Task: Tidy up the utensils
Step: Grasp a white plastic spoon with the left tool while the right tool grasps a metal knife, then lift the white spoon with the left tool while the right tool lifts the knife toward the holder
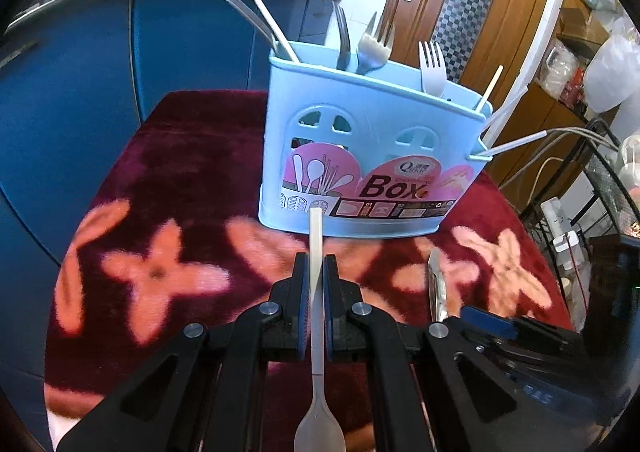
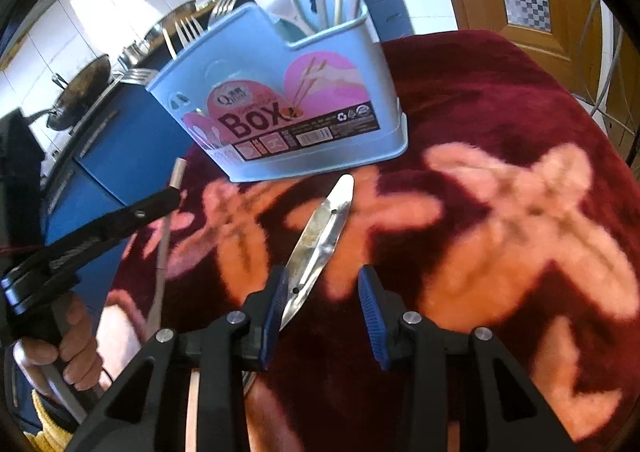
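Left gripper [image 1: 316, 272] clamped on white plastic spoon [image 1: 317, 332]; right gripper [image 2: 322, 292] part-open around metal utensil handle [image 2: 320, 236].

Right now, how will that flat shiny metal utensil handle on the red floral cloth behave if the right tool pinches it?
The flat shiny metal utensil handle looks stiff, probably not bendy. Its polished faces may slip against the pads. It lies flat on the plush red floral cloth, so rolling seems unlikely, though the right tool may struggle to get under its thin edge.
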Action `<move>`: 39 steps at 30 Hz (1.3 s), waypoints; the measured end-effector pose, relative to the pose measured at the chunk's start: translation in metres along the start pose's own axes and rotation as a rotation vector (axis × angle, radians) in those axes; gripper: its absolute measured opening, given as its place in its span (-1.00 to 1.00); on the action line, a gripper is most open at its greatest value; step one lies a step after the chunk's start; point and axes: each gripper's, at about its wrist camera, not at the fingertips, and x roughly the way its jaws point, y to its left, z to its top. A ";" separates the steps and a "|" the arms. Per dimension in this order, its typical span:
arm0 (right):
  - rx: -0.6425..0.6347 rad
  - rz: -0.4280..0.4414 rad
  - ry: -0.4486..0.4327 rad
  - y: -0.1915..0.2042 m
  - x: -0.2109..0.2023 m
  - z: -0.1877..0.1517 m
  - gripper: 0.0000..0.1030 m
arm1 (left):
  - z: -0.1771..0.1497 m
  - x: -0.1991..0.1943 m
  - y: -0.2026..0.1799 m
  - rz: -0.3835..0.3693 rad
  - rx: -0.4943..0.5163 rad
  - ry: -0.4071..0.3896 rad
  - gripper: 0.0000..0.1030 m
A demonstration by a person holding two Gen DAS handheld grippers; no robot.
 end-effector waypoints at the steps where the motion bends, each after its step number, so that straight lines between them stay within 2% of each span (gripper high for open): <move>1: -0.003 -0.006 0.003 0.002 0.002 0.001 -0.25 | 0.000 -0.001 0.001 -0.007 -0.004 -0.002 -0.91; 9: -0.011 0.003 0.034 0.002 0.012 0.011 -0.36 | 0.000 0.000 0.007 -0.042 -0.027 -0.011 -0.91; 16: 0.016 0.038 0.047 -0.004 0.023 0.022 -0.77 | 0.000 -0.001 0.011 -0.060 -0.046 -0.013 -0.91; 20: 0.022 0.065 0.037 -0.002 0.020 0.023 -0.83 | 0.000 -0.004 0.013 -0.071 -0.054 -0.029 -0.91; 28: -0.021 0.112 -0.086 0.012 -0.018 0.018 -0.92 | 0.005 -0.031 0.006 -0.096 -0.037 -0.107 -0.92; 39: -0.068 0.069 -0.275 0.027 -0.076 0.018 -0.93 | 0.015 -0.078 -0.003 -0.132 -0.024 -0.238 -0.92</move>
